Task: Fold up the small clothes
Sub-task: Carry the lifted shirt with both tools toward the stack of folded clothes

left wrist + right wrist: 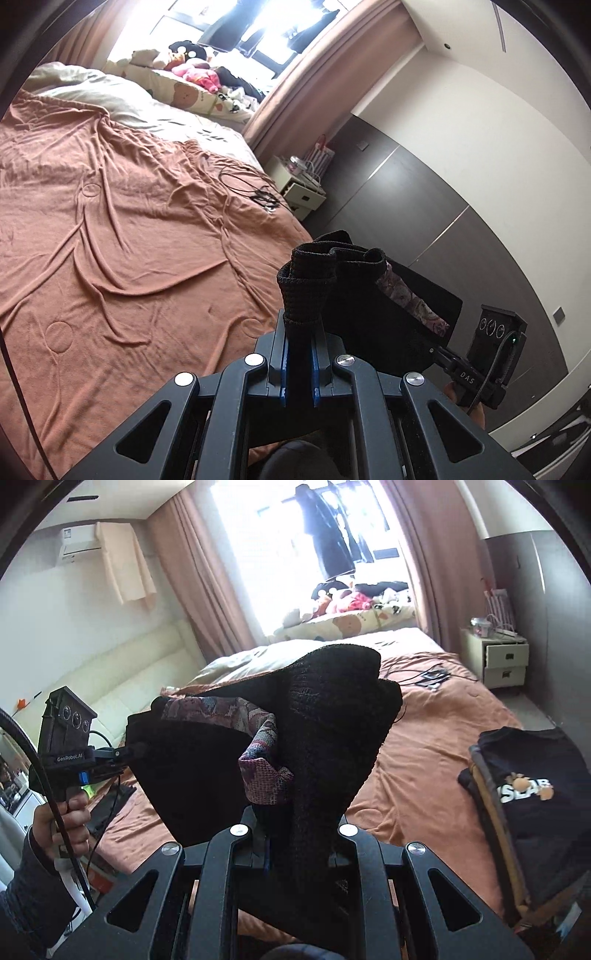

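Both grippers were clamped onto the same black knit garment [332, 720], holding it up in the air over the bed [110, 221]. Left gripper [299, 332] had its blue-padded fingers pinched on a ribbed black edge, bunched up between them. Right gripper [273, 834] was closed on the garment too, near a patterned pinkish trim band [258, 746] (looked like a neckline or hem, hard to tell). Orange-brown blanket on the bed was pretty wrinkled, with some cables [255, 188] lying near the far edge. A black T-shirt [528, 786] with white lettering sat folded on a stack at the right.
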### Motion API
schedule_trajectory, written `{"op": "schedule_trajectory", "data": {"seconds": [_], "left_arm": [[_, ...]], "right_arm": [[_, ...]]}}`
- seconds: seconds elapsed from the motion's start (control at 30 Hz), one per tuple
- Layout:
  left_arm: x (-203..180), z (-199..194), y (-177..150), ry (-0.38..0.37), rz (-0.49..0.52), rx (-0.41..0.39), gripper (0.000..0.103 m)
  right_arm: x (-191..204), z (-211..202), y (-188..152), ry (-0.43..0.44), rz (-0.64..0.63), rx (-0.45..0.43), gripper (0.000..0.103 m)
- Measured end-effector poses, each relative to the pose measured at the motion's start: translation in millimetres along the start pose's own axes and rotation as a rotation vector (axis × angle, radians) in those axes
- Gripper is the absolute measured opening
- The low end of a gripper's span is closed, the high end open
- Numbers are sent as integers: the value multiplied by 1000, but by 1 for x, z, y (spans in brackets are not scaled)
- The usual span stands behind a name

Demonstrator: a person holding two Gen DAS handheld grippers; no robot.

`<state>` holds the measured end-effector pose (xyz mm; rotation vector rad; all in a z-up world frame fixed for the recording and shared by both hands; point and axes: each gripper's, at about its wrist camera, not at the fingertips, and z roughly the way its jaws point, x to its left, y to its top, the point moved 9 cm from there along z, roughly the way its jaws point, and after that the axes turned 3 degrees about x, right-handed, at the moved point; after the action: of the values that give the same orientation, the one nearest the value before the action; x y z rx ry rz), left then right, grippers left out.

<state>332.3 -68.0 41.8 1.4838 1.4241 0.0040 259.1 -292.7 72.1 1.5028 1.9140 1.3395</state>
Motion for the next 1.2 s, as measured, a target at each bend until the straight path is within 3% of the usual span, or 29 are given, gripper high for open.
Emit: {"op": "schedule_trajectory", "data": {"seconds": [0.4, 0.67, 1.2], "left_arm": [[-97, 25, -5, -69, 138, 29, 9], [-164, 58, -8, -131, 229, 71, 9], [-307, 136, -31, -338, 421, 189, 9]], "right_arm": [[-24, -68, -13, -101, 22, -95, 13], [-25, -93, -18, -159, -42, -108, 13], [-50, -146, -6, -319, -48, -192, 13]]}}
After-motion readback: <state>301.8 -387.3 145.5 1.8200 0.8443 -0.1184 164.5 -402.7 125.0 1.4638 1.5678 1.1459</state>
